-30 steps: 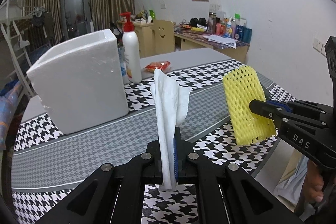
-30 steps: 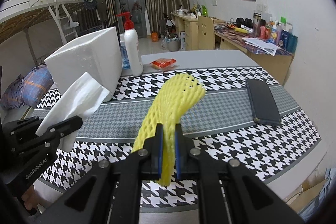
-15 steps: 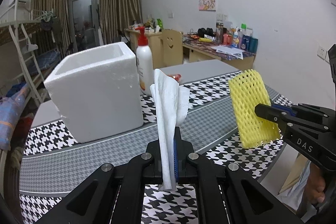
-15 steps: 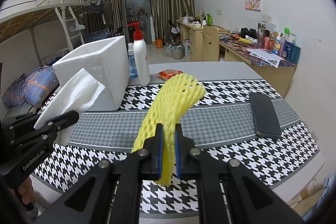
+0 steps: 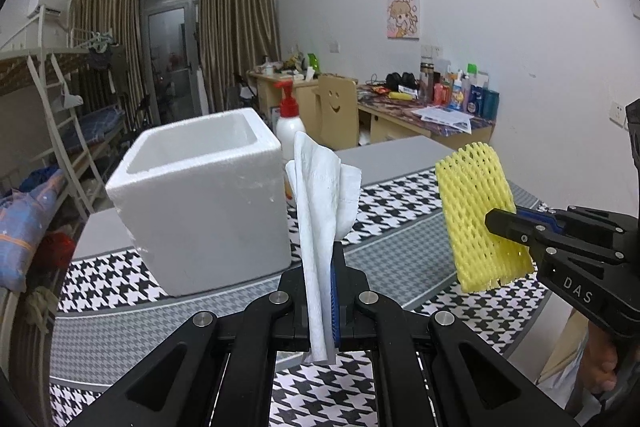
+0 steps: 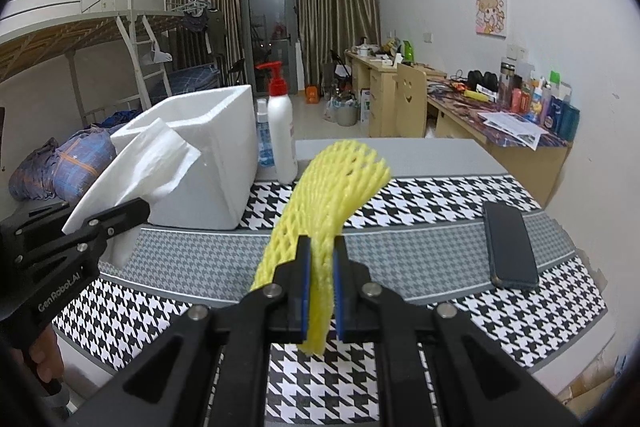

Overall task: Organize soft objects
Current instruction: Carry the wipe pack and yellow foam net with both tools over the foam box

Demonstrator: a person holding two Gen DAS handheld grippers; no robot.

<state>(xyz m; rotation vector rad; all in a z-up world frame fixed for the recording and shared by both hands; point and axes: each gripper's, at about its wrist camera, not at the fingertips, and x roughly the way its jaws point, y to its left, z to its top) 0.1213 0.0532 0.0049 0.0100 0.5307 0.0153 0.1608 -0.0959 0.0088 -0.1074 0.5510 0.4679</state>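
At lower centre of the left wrist view, the left gripper [image 5: 322, 291] has its black jaws clamped together on a white tissue [image 5: 320, 211]. The tissue is thin, soft paper, folded lengthwise and creased; it stands nearly upright from the blue-lined pads, with one loose flap curling to the right and a short tail hanging below the jaws.

At lower centre of the right wrist view, the right gripper [image 6: 320, 287] is closed on a yellow foam net [image 6: 332, 195]. The net is a spongy open-mesh sleeve with diamond-shaped holes. It arches up and to the right from the pads, and a short end hangs below them. Seen from the left wrist view it is a flat rectangular sheet at right of frame, held above the table edge.

Left of centre stands a white foam box [image 5: 200, 195]: thick-walled, open-topped, grainy surface, sitting on the table [image 5: 404, 195]. The tablecloth is smooth, with black-and-white houndstooth bands and a finer grey band. A white pump bottle [image 6: 280, 131] with a red nozzle stands just behind the box. A dark, glossy phone [image 6: 510, 247] lies flat at right on the grey band.
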